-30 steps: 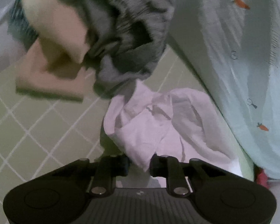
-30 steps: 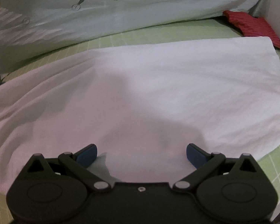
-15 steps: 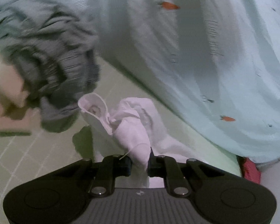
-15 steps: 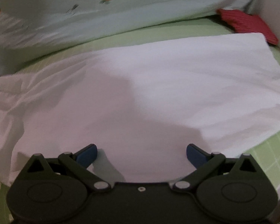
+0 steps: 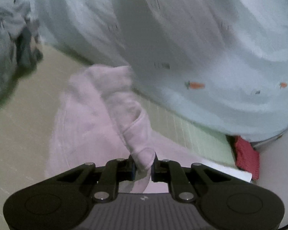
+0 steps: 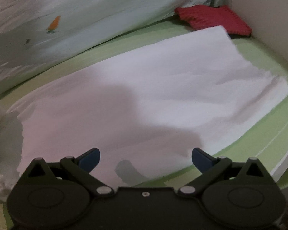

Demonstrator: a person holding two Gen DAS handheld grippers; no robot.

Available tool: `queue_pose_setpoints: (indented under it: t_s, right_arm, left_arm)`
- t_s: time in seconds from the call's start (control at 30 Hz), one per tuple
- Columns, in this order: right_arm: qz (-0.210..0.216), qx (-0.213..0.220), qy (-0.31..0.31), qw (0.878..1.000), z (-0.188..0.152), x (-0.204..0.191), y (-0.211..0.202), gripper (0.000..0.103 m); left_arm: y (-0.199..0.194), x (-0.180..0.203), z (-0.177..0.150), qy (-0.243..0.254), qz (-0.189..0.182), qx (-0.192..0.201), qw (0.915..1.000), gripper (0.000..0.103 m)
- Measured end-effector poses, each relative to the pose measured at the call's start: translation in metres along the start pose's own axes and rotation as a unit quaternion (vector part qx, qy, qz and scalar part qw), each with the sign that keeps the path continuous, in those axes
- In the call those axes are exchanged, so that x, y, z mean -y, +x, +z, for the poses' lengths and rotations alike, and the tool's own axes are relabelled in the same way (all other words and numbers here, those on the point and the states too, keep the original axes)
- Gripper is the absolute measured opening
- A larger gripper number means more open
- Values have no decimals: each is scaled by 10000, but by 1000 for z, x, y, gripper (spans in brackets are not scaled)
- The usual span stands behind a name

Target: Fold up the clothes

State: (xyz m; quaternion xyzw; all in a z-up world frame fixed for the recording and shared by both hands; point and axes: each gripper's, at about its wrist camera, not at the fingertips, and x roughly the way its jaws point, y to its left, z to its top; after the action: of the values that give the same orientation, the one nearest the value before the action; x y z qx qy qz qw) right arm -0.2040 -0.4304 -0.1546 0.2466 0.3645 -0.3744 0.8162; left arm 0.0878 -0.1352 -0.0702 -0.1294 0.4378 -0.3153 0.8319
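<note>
Since the earlier frame, left tongs [image 5: 144, 169] have swung right, dragging the white garment [image 5: 98, 115]; grey clothes pile [image 5: 7, 44] now far left. Pads pinch a bunched fold. Right tongs [image 6: 146, 158] gape wide, holding nothing, over the garment's flat part on green grid bedsheet [image 6: 259, 132]. Carrot-print quilt [image 5: 201, 38] behind; red knit [image 6: 213, 18] far right. No readable writing.

Pale carrot-print quilt [image 5: 201, 44] heaped along the far side of a green grid-lined sheet [image 6: 274, 134].
</note>
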Motion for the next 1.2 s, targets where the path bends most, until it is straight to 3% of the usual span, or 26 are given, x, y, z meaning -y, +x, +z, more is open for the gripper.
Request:
queue_pose_setpoints:
  t_s: [0.17, 0.3, 0.47, 0.6, 0.67, 0.77, 0.9, 1.03, 1.2]
  right_arm:
    - [-5, 65, -162, 9998, 35, 57, 8, 103]
    - [-106, -42, -416, 9991, 48, 97, 21, 103]
    - [-206, -233, -441, 9985, 57, 132, 33, 103]
    - [-171, -234, -506, 9983, 65, 139, 41, 103]
    - [-149, -234, -536, 9982, 69, 142, 44, 103]
    - [-97, -199, -550, 9982, 72, 142, 46, 103]
    - [-74, -52, -542, 9985, 82, 142, 49, 103]
    - [-138, 118, -515, 9985, 95, 144, 56, 103]
    - [-654, 248, -190, 9974, 117, 163, 77, 103]
  left_arm:
    - [50, 32, -59, -198, 526, -413, 9976, 14]
    - [69, 42, -91, -365, 1010, -407, 9934, 14]
    - [73, 55, -101, -323, 1367, -266, 9897, 14]
    - [79, 65, -99, -137, 1556, -337, 9871, 19]
    - [79, 67, -96, -160, 1405, -436, 9890, 46]
    - [79, 75, -92, -99, 1197, -541, 9913, 66]
    - [76, 89, -83, 81, 1208, -529, 9912, 70]
    - [63, 91, -77, -5, 1024, -384, 9940, 81]
    - [56, 92, -72, -115, 984, -236, 9948, 82]
